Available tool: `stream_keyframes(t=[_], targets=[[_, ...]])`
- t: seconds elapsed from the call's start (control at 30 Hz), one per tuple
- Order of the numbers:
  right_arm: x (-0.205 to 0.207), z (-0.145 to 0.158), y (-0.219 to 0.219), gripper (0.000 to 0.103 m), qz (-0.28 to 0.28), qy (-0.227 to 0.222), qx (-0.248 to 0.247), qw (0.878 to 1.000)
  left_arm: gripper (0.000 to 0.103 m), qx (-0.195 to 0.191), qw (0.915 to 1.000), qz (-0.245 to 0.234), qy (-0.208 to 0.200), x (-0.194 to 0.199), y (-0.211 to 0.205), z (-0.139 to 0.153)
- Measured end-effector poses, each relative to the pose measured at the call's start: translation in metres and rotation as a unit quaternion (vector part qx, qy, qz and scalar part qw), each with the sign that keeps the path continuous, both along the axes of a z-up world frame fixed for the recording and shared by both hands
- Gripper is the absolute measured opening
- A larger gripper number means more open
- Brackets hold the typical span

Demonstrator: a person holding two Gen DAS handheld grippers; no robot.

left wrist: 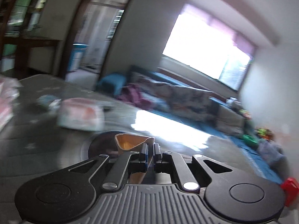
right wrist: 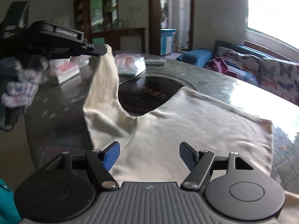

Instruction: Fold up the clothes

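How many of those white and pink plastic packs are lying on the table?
2. One pack lies at the far side of the table, beyond the dark round inset; the other pack lies left of it, behind the lifted cream cloth. More may be hidden.
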State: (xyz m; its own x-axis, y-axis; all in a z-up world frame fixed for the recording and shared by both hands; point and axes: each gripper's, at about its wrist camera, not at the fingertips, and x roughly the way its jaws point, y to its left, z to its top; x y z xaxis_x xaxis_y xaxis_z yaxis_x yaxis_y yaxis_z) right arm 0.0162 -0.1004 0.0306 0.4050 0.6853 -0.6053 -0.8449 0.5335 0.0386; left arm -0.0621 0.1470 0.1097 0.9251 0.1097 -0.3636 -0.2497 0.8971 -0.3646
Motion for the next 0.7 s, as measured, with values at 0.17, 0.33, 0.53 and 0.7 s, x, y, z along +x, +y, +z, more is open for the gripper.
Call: stream_keyframes(t=[0.17,0.33,0.53,0.7], targets=[[0.009,0.003,-0.023,0.072,-0.03,0.016,0.027,0.999,0.005,0.001,0.9962,-0.085,-0.019,0.019,-0.053,0.013],[0.013,-0.002,-0.039,0.072,-0.045,0.034,0.04,0.998,0.005,-0.006,0.988,-0.154,-0.016,0.036,-0.097,0.01],[0.018,-0.012,-0.051,0.072,-0.067,0.05,0.047,0.995,0.006,-0.014,0.9723,-0.233,0.012,0.053,-0.141,-0.011],[0.024,-0.021,-0.057,0.072,-0.087,0.065,0.046,0.993,0.009,-0.009,0.9607,-0.275,0.031,0.052,-0.156,-0.025]])
